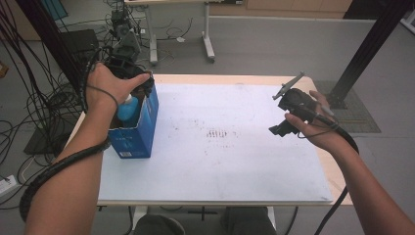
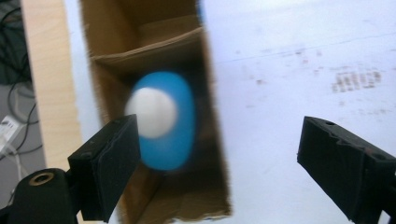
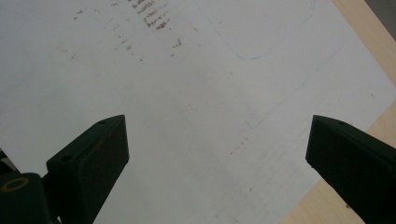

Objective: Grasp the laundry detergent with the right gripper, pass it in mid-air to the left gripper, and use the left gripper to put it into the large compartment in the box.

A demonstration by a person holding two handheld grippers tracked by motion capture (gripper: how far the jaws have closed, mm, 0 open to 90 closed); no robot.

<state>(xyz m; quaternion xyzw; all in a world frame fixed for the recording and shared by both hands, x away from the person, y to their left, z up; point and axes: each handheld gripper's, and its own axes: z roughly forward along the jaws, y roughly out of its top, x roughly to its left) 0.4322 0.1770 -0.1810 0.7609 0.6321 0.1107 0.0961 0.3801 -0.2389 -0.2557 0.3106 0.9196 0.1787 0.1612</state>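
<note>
A blue carton [image 1: 139, 132] with its top flaps open stands upright at the left edge of the white sheet [image 1: 235, 161]. Inside it sits a blue bottle with a white cap [image 1: 128, 106]. My left gripper [image 1: 145, 87] hovers just above the carton's mouth, largely covered by the hand that holds it. In the left gripper view the bottle [image 2: 166, 121] lies down in the brown inside of the carton [image 2: 116, 42]; my left gripper [image 2: 222, 140] is open, its jaws wide apart and touching nothing. My right gripper [image 1: 280, 129] hangs over the sheet's right side, open and empty [image 3: 219, 135].
The sheet covers most of a wooden table [image 1: 337, 183]; faint brown smudges [image 1: 218, 133] mark its middle. Cables [image 1: 44, 107] and a black frame post [image 1: 367, 54] stand beyond the table's sides. A white table's legs [image 1: 208, 44] are on the floor behind.
</note>
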